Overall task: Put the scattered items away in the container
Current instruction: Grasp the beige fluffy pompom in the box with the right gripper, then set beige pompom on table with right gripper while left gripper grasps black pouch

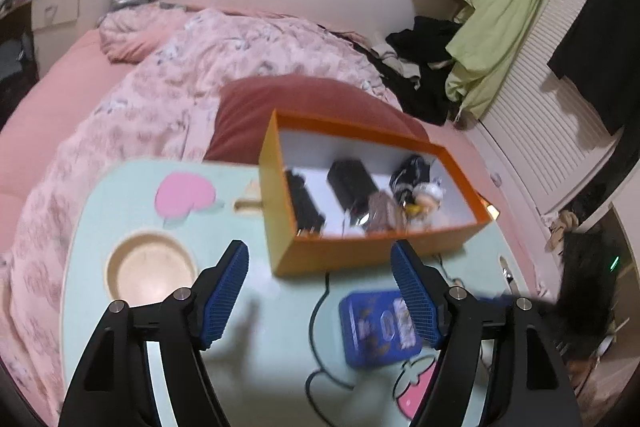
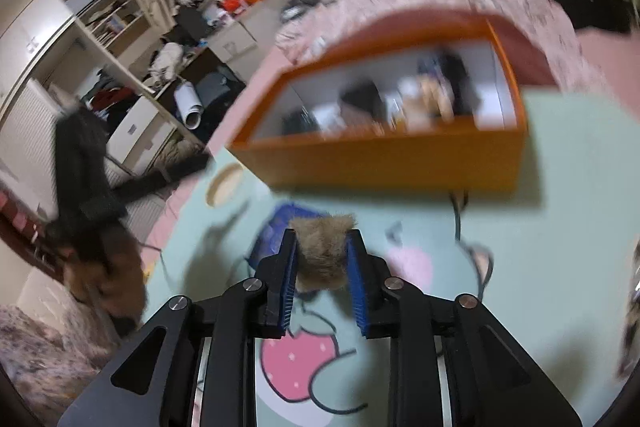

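Observation:
An orange box [image 1: 360, 255] with a white inside stands on a pale green lap table [image 1: 260, 367]. It holds several items: black objects [image 1: 352, 183], a brown furry piece [image 1: 380, 211] and a small figure [image 1: 428, 197]. My left gripper [image 1: 320, 287] hangs open just in front of the box with nothing between its fingers. A blue tin [image 1: 372, 331] lies on the table below its right finger. In the right wrist view my right gripper [image 2: 322, 253] is shut on a brown furry item [image 2: 322, 247], held above the table short of the orange box [image 2: 392, 159]. The blue tin [image 2: 276, 231] shows behind it.
The table rests on a bed with a pink floral duvet [image 1: 160, 87] and a dark red pillow [image 1: 312, 99]. A round cup recess [image 1: 152, 271] sits in the table's left side. Clothes [image 1: 432, 67] pile against the white wardrobe doors [image 1: 532, 139]. Cluttered shelves [image 2: 120, 67] stand across the room.

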A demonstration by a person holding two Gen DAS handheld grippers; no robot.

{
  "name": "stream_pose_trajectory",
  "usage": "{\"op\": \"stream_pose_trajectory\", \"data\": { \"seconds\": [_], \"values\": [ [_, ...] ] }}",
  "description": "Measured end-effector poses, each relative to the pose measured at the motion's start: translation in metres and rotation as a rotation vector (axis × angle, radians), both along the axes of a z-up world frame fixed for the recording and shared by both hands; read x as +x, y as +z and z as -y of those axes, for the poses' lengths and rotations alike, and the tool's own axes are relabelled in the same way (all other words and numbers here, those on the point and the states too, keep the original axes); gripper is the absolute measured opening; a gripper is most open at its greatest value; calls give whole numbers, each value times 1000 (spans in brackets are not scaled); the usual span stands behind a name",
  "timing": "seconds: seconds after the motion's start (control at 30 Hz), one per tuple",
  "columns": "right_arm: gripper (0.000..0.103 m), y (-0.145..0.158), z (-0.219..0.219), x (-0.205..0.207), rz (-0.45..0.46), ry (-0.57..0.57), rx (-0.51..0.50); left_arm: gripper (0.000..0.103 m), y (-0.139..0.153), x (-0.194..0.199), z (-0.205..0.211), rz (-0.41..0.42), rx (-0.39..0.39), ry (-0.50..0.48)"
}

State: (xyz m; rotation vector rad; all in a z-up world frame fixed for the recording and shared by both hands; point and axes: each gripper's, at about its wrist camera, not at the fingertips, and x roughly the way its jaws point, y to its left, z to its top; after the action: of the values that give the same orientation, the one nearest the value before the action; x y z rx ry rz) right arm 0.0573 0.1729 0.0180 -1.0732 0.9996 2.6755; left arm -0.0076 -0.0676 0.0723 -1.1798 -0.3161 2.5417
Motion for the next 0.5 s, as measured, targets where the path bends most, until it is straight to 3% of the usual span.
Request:
{"op": "stream_pose_trajectory", "data": {
  "seconds": [0.07,0.1,0.2,0.27,0.37,0.5],
  "values": [
    [57,-14,-5,6,18,-66,-57,77,6,-12,-8,35,-5,-17],
    [61,-19,-7,11,25,-88,-76,77,9,-20,-14,53,-6,-31],
    [63,-15,-8,26,24,-143,-25,77,13,-36,-28,83,-30,-51],
    [69,-12,-8,33,38,-173,32,77,14,-47,-41,91,-71,-61],
    [70,-17,-10,40,80,-195,106,77,10,-67,-63,121,-127,-80],
    [70,-23,-12,42,79,-198,95,76,-3,-99,-88,196,-161,-92]
  ]
}}
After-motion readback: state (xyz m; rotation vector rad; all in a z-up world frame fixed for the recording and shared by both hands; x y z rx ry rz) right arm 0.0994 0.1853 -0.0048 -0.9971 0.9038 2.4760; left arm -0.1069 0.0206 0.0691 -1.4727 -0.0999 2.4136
